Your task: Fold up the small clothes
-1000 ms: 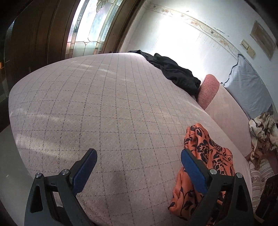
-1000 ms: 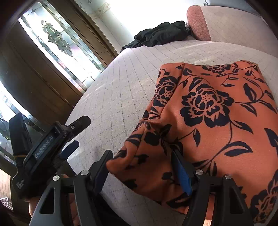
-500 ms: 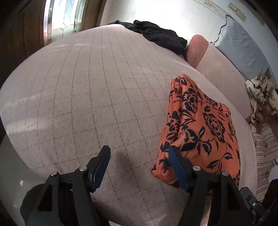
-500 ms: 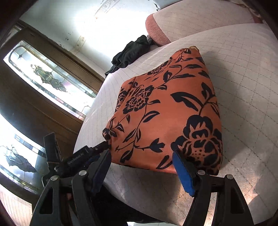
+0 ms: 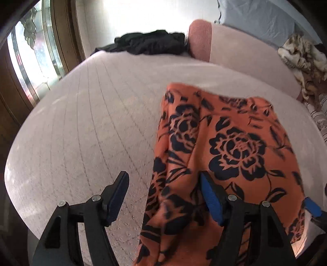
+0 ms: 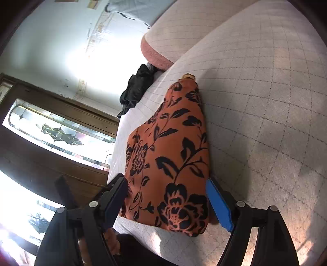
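Observation:
An orange garment with a black flower print lies folded on the pale checked bed cover. My left gripper hangs over the garment's left edge. That edge lies between its jaws beside the right pad, and the left pad is clear of the cloth. Its jaws are opening. My right gripper straddles the garment's near end, which lies between the pads, and its jaws are opening too. At the garment's right edge in the left wrist view, one blue pad of the right gripper shows.
A black garment lies at the far end of the bed by a pink bolster. A grey-blue pillow and a cream patterned cloth sit at the right. A stained-glass window stands past the bed's left edge.
The right gripper let go of the bunched fold, and the garment now lies flat. Both grippers rolled and moved along its near end. The left one came over its left edge.

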A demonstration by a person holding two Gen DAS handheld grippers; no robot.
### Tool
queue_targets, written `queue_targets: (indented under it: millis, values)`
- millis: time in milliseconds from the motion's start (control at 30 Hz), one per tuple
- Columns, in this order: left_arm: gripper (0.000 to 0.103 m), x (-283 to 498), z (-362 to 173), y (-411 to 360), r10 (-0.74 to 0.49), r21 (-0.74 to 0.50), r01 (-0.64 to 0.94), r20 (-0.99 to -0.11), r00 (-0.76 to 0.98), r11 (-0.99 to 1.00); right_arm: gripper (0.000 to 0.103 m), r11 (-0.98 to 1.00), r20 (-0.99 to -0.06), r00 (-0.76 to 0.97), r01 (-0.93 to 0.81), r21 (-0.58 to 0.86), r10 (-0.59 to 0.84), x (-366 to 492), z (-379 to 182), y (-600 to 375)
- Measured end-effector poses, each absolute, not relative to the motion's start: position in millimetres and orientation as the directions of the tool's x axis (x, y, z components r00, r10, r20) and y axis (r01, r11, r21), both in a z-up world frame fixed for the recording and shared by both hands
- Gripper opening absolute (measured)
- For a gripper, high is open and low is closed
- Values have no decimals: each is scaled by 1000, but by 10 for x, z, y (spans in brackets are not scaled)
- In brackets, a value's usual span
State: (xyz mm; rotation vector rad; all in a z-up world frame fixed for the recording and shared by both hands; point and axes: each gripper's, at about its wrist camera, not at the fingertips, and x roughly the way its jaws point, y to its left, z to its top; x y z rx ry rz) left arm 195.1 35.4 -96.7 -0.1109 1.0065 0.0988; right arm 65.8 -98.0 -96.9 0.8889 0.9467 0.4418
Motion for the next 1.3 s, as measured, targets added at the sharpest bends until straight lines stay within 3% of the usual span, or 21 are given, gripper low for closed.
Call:
queue_targets:
  millis: [67, 267, 300, 333, 467, 500, 600, 733, 867, 933, 967, 1000, 1033, 1167, 1200, 1233, 1300]
  values:
    - [82, 1891, -1004, 478, -1, -117, -171, -827, 562, 978, 82, 535, -507, 486, 92, 840, 712, 820, -1125, -995]
    - [83, 1881, -1025, 486, -8, -111, -141, -811, 584, 984, 79, 557, -547, 391, 98, 824, 740, 1163, -1333, -707]
    - [83, 1883, -1029, 489, -16, -121, -140, -811, 585, 983, 55, 589, -564, 382, 59, 806, 732, 1180, -1265, -639]
    - [84, 1882, -1027, 489, -20, -123, -135, -808, 588, 983, 40, 604, -570, 385, 39, 796, 726, 1163, -1199, -603]
    - [84, 1815, -1032, 500, -22, -121, -127, -804, 594, 984, 39, 765, -696, 396, -28, 643, 599, 1052, -1104, -426]
    - [84, 1819, -1046, 514, -22, -122, -128, -803, 596, 984, 45, 776, -716, 379, -12, 630, 587, 1064, -1216, -426]
    - [84, 1822, -1046, 526, -36, -137, -126, -804, 594, 983, 63, 690, -652, 398, 63, 721, 645, 1079, -1224, -619]
    - [84, 1816, -1042, 528, -38, -140, -127, -805, 592, 982, 74, 684, -625, 460, 50, 728, 631, 1208, -993, -749]
    - [84, 1843, -1051, 549, -48, -150, -125, -807, 589, 981, 80, 653, -619, 444, 97, 752, 647, 1570, -1103, -758]
    - [84, 1839, -1051, 545, -48, -149, -124, -807, 588, 981, 79, 648, -641, 393, 137, 750, 659, 1752, -1294, -693]
    - [84, 1843, -1052, 543, -46, -149, -127, -807, 589, 981, 74, 634, -628, 381, 128, 763, 679, 1794, -1343, -654]
    - [84, 1846, -1054, 555, -50, -153, -127, -807, 588, 980, 46, 659, -640, 374, 95, 746, 671, 1796, -1291, -587]
    - [84, 1849, -1051, 554, -52, -157, -128, -807, 588, 979, 37, 710, -664, 397, 43, 703, 633, 1754, -1156, -510]
    - [85, 1864, -1056, 528, -49, -152, -126, -807, 589, 980, 36, 853, -750, 452, -46, 520, 482, 1592, -987, -299]
    - [85, 1867, -1058, 523, -47, -148, -124, -806, 590, 981, 40, 856, -766, 440, -13, 516, 469, 1624, -1124, -342]
    - [85, 1861, -1059, 529, -46, -147, -123, -805, 592, 981, 50, 833, -753, 443, 26, 553, 487, 1627, -1214, -431]
    - [85, 1856, -1071, 560, -55, -159, -125, -805, 590, 979, 61, 757, -701, 446, 76, 649, 556, 1616, -1254, -567]
